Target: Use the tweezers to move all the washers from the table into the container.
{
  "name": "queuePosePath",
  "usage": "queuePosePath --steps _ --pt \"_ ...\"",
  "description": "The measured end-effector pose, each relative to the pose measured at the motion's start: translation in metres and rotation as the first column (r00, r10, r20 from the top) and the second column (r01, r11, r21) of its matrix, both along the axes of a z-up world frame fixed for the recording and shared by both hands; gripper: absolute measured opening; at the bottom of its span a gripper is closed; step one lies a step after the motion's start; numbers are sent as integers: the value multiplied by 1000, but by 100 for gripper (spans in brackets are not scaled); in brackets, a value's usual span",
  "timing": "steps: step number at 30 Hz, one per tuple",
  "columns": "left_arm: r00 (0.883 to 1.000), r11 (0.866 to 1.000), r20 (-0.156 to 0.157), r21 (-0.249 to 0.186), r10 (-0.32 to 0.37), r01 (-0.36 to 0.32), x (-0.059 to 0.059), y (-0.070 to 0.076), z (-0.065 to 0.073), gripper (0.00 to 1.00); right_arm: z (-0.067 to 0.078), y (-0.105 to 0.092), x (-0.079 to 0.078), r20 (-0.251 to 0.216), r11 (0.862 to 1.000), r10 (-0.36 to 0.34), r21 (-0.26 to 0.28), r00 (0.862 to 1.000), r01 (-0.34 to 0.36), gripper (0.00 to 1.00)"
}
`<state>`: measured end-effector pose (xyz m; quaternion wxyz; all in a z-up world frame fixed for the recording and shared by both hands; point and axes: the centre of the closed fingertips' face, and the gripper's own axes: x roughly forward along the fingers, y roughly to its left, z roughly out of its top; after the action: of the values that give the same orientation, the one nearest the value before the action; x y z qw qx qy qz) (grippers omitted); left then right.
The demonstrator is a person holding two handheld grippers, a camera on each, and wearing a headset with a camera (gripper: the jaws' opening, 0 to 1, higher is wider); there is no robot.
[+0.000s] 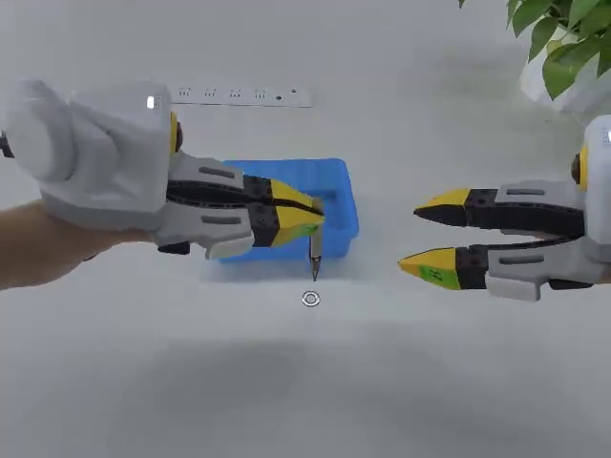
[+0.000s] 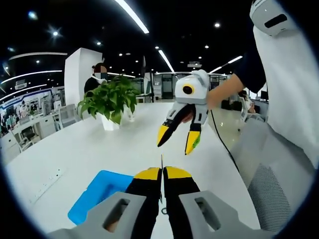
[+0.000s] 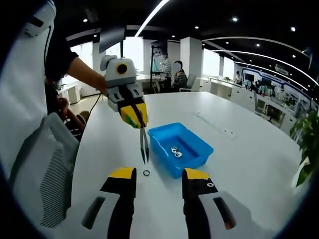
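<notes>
My left gripper (image 1: 310, 215) is shut on a pair of metal tweezers (image 1: 314, 256), whose tips point down just above the table. A single washer (image 1: 310, 300) lies on the white table right below the tweezer tips, apart from them. Behind stands the blue container (image 1: 336, 191); in the right gripper view the blue container (image 3: 199, 144) holds a few washers (image 3: 175, 152). My right gripper (image 1: 416, 239) hangs open to the right, nothing between its jaws. The right gripper view shows the tweezers (image 3: 144, 144) above the washer (image 3: 146, 173). The left gripper view shows the right gripper (image 2: 177, 142) ahead.
A white power strip (image 1: 239, 94) lies at the back of the table. A potted green plant (image 1: 563, 43) stands at the far right corner. A person in a white vest (image 2: 286, 89) stands by the table edge.
</notes>
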<state>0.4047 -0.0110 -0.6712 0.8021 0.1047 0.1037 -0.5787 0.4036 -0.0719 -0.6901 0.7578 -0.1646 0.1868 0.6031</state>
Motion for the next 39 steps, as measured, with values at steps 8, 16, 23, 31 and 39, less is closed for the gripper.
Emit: queuePosePath --steps 8,16,23,31,39 --pt "1000 1000 -14 24 11 -11 -6 -2 -21 5 -20 -3 -29 -49 998 45 -32 998 -47 52" --pt "999 999 -22 25 23 -22 -7 -2 -25 5 -38 -2 -48 -94 995 77 -52 993 -82 59" --pt "1000 999 -15 35 14 -14 -7 -4 -28 5 -40 0 -52 -120 996 73 -38 990 -78 61" --pt "1000 1000 -13 28 12 -12 -4 -7 -31 5 -38 1 -55 -124 997 70 -27 990 -74 61" --pt "999 999 -37 38 0 1 -6 -2 -32 5 -37 0 -56 -129 998 62 -19 990 -65 61"
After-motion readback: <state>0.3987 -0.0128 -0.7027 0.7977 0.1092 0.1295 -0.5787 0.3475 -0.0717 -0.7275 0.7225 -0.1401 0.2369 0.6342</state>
